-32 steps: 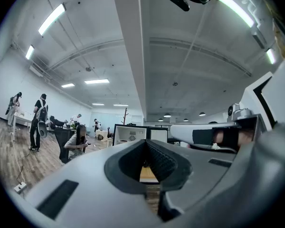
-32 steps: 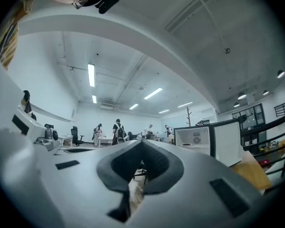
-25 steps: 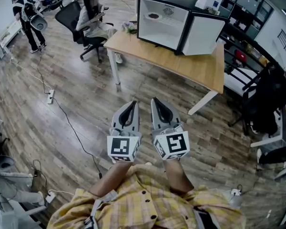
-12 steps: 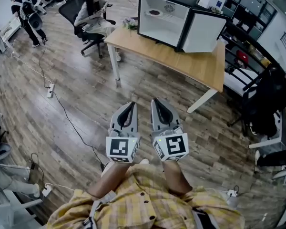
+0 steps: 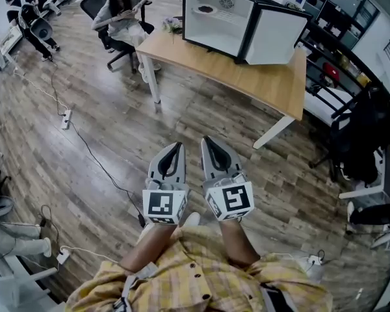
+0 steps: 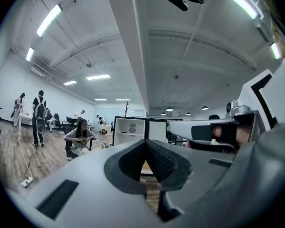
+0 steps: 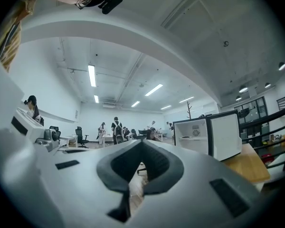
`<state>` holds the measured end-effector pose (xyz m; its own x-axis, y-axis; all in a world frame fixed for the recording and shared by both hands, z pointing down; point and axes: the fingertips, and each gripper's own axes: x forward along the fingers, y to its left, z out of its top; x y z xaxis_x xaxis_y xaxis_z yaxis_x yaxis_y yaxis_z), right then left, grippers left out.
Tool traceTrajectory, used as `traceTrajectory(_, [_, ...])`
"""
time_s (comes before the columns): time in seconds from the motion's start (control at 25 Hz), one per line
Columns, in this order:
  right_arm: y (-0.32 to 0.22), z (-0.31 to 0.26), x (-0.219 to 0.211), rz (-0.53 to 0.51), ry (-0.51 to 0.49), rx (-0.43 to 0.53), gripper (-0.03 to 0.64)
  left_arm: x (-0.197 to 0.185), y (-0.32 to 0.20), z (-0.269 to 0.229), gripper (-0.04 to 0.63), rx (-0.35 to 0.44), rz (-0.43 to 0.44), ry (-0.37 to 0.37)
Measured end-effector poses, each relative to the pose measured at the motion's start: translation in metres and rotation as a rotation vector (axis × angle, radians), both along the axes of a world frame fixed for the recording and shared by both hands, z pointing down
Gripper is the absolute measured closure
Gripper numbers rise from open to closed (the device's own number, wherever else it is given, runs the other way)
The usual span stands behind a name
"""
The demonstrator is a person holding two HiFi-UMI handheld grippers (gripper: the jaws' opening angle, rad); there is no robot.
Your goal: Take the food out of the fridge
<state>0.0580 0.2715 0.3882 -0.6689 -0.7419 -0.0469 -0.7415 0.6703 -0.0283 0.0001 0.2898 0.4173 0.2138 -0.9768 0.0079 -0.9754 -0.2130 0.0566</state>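
Two empty grippers held low, far from the open fridge

The left gripper (image 5: 175,148) and the right gripper (image 5: 209,143) are side by side in front of the person's checked shirt (image 5: 201,272), above the wooden floor (image 5: 104,142). In the left gripper view the fingers (image 6: 128,161) are pressed together at the tips, with nothing between them. In the right gripper view the fingers (image 7: 118,167) are also together and hold nothing. The fridge (image 5: 214,34) stands on the table (image 5: 260,83), well apart from both grippers, with its door (image 5: 273,38) swung open. A small dark item of food (image 5: 205,9) lies on the upper shelf inside; it is too small to tell what it is.
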Motion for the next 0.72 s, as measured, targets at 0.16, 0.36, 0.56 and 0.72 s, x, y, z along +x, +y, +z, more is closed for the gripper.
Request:
traceTrajectory(0.16, [-0.02,0.008,0.003,0.005,0.006,-0.005,0.609,0.003,-0.022,0.006,0.588,-0.003,0.011,0.006])
traceTrajectory(0.36, [-0.052,-0.001,0.001,0.009,0.019,0.015,0.609,0.001,-0.057,0.001,0.588,0.015,0.013,0.02])
traceTrajectory(0.56, [-0.097,0.002,-0.011,0.018,0.026,0.009,0.609,-0.009,-0.102,0.004,0.588,0.011,0.025,0.026])
traceTrajectory(0.72, [-0.14,0.0,-0.024,0.033,0.017,0.008,0.609,-0.022,-0.142,0.002,0.588,0.013,0.036,0.017])
